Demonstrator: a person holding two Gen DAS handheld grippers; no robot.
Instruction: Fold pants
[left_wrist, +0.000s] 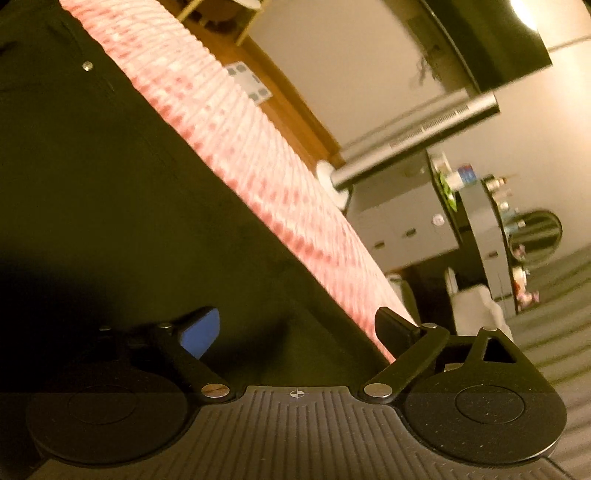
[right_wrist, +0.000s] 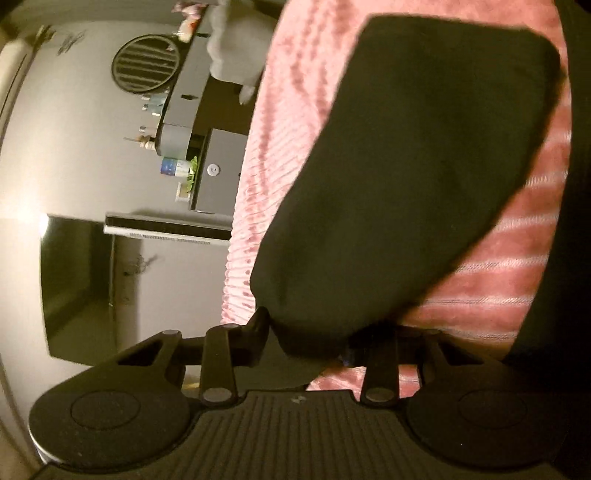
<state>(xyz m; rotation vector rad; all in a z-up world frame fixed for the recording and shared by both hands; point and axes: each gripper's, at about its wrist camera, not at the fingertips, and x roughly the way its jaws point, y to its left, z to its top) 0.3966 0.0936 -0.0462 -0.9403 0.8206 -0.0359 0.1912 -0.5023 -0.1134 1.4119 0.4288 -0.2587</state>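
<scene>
The left tool, fingers spread apart, hovers over the dark green cloth pants spread on the pink-and-white striped blanket. The right tool is clamped on a lifted pant leg. The fold looks barely begun.
</scene>
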